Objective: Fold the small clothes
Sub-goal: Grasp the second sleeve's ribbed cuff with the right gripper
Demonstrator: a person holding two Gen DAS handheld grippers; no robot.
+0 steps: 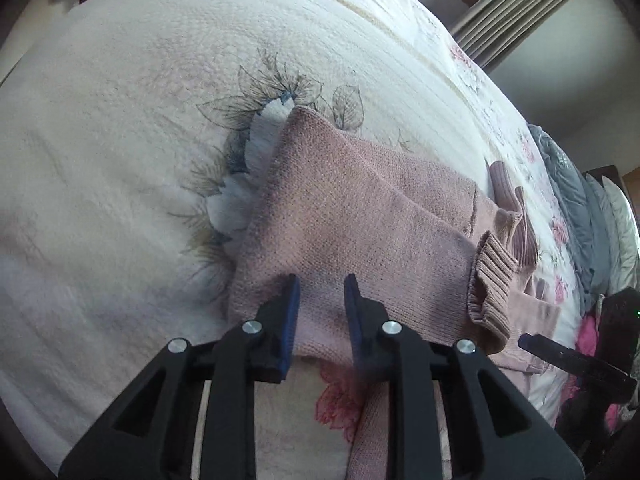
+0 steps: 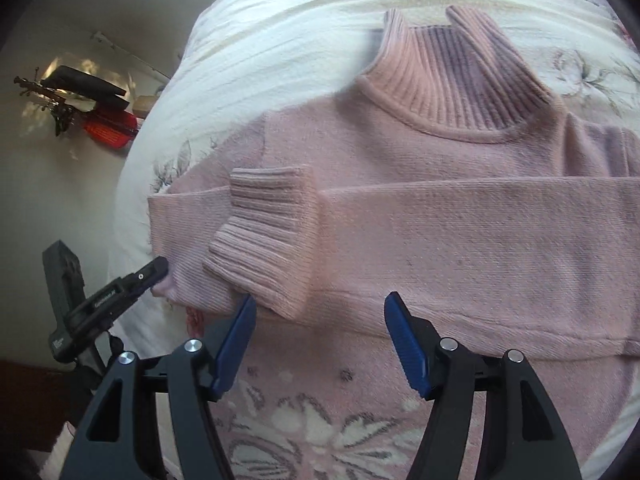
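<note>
Right wrist view shows the pink turtleneck sweater (image 2: 460, 232) lying on the floral bedspread (image 2: 280, 40), both sleeves folded across its chest, ribbed cuffs (image 2: 268, 236) stacked near its side edge. The right gripper (image 2: 320, 336) hovers over the hem, jaws wide apart. The left gripper (image 1: 322, 312) stands narrowly parted above the sweater's side, gripping nothing.

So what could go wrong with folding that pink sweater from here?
1. Both sleeves of the pink sweater already lie folded across its chest; lifting the body could let the ribbed cuff slide off and undo that fold.
2. The left gripper is open over the knit, with the soft bedspread close beneath, so it might pinch that too.
3. The right gripper is also open, so neither holds anything and an uneven grab could skew the fold.
</note>
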